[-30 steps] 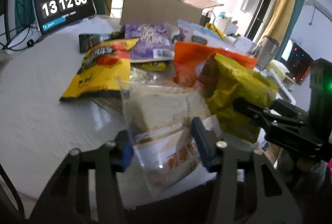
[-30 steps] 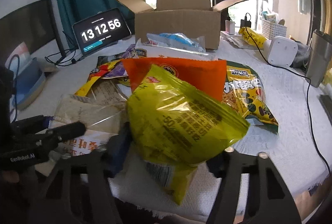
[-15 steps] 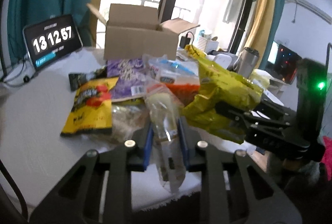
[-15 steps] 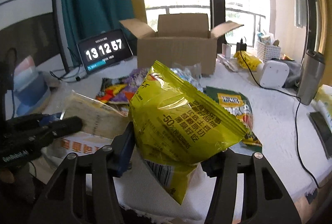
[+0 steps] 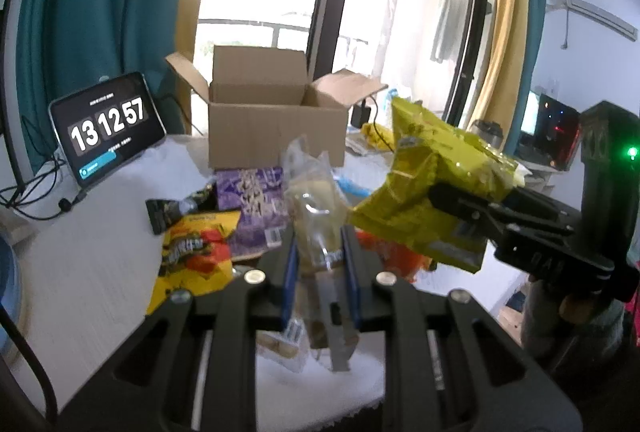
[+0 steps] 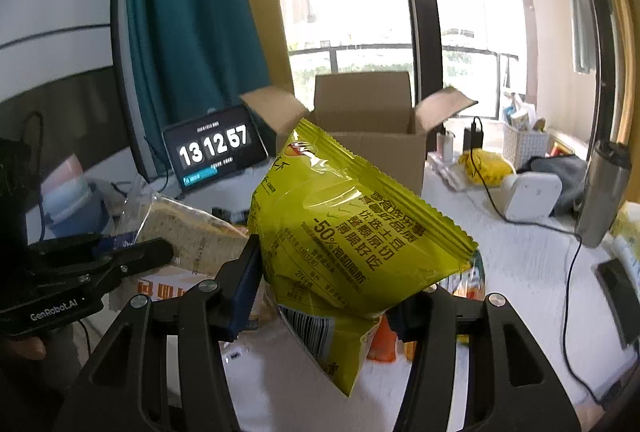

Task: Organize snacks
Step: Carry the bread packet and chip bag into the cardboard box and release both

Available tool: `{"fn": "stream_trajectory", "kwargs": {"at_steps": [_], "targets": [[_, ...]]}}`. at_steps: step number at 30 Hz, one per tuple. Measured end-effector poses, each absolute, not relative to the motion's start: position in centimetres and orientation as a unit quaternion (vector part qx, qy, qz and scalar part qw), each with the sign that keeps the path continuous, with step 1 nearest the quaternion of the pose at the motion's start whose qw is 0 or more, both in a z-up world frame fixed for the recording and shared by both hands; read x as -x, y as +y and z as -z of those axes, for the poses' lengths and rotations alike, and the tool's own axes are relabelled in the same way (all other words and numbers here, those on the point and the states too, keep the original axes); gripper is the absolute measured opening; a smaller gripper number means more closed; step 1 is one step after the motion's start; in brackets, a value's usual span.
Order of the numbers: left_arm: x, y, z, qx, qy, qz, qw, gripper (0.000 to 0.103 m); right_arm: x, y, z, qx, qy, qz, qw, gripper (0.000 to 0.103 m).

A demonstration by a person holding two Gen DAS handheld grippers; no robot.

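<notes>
Two claws had each lifted a snack clear of the worktop (image 5: pixel 100 272), and both packets hung in the air where a second before they lay in the pile. Left claw (image 5: pixel 318 268): its jaws had just been closing and were pinched tight on the clear bread packet (image 5: pixel 316 208), which had folded from a flat, wide sheet into a narrow, crumpled column standing up between the blue pads (image 5: pixel 289 280). Right claw (image 6: pixel 324 296): its jaws had narrowed only slightly and were clamped across the lower part of the yellow-green chip bag (image 6: pixel 352 232), whose puffed body rose above and ahead of the pads while its sealed end drooped below them. Ahead of both claws, beyond the remaining snacks, the cardboard box (image 5: pixel 276 136) stood with its flaps open. Below and to the left of the left claw lay the yellow-and-red bag (image 5: pixel 192 252) and the purple packet (image 5: pixel 252 200), both still on the worktop; an orange packet (image 6: pixel 384 340) showed under the right claw. Judged from these positions, the pick-up of both items was complete and the carry toward the box was the step in hand. The bread packet, squeezed hard, looked likely to deform further.
</notes>
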State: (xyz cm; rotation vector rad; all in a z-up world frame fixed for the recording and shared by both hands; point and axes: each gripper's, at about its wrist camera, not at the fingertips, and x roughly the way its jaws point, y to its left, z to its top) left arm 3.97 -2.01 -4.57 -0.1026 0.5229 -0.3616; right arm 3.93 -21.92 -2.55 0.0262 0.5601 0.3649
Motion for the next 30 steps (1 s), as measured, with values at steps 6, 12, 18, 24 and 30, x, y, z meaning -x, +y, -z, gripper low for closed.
{"fn": "stream_trajectory", "kwargs": {"at_steps": [6,12,18,24,30], "targets": [[-5.6,-1.3,3.0,0.047,0.241,0.164,0.955,0.021,-5.8,-22.1,0.9,-0.011,0.255,-0.182,0.95,0.056],[-7.4,-1.1,1.4,0.039,0.222,0.154,0.962,0.021,-8.8,-22.8,-0.4,-0.008,0.241,-0.175,0.955,0.056],[-9.7,-0.9,0.0,0.03,0.202,0.139,0.969,0.021,-12.0,-23.6,-1.0,-0.004,0.23,-0.17,0.958,0.056],[-12.6,-0.7,-1.1,0.017,0.183,0.116,0.976,0.021,-14.9,-24.4,-0.9,-0.003,0.223,-0.167,0.96,0.056],[-16.1,-0.6,-1.6,0.007,0.17,0.101,0.98,0.021,-18.8,-24.6,-0.7,0.003,0.221,-0.168,0.961,0.056]]}}
